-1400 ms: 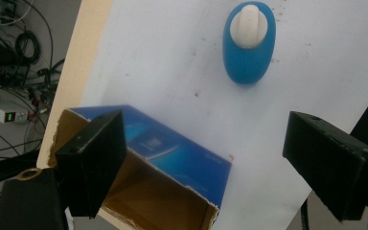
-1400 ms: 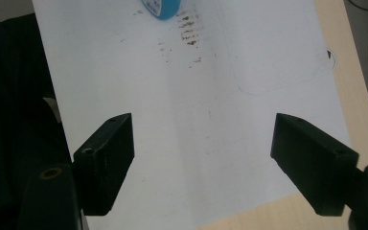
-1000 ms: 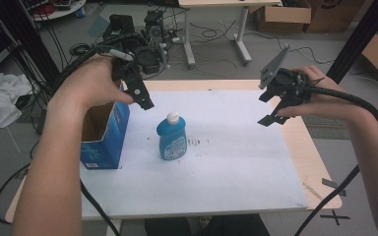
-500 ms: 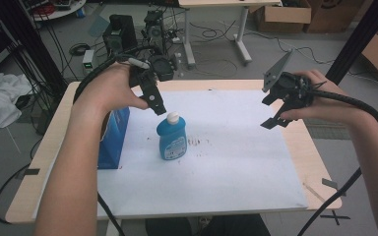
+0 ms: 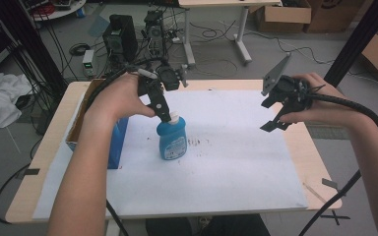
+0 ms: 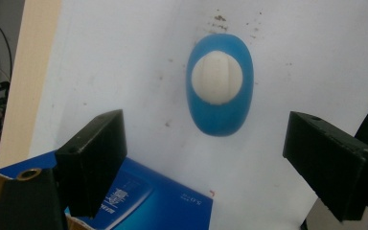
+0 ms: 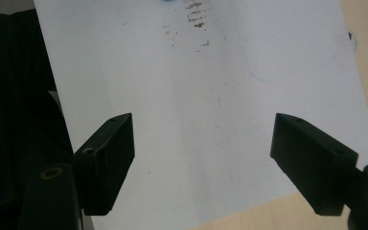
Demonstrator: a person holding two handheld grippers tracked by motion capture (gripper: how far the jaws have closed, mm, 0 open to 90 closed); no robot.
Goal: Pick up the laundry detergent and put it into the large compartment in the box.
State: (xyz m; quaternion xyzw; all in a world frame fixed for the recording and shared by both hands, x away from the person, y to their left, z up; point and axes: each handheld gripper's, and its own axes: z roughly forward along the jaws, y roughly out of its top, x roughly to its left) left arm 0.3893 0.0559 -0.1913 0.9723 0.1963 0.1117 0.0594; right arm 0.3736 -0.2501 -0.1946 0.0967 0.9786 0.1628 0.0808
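Observation:
A blue bottle (image 5: pixel 172 139) with a white cap stands upright on the white sheet (image 5: pixel 226 167) at the table's middle left. My left gripper (image 5: pixel 166 105) hovers right above and just behind its cap, jaws wide open and pointing down. From the left gripper view, the bottle (image 6: pixel 219 84) is seen from above, between and beyond the open jaws, not touched. My right gripper (image 5: pixel 275 110) hangs open over the right part of the sheet with nothing in it; its view looks down on bare stained sheet (image 7: pixel 196 96).
A blue cardboard box (image 5: pixel 113 142) sits at the table's left edge beside the bottle, its corner (image 6: pixel 139 196) under the left jaw. Dark stains (image 5: pixel 199 142) mark the sheet right of the bottle. Cables, stands and boxes crowd the floor behind the table.
My left gripper has moved right from over the blue box to a spot above the bottle's cap. The right gripper has stayed nearly still.

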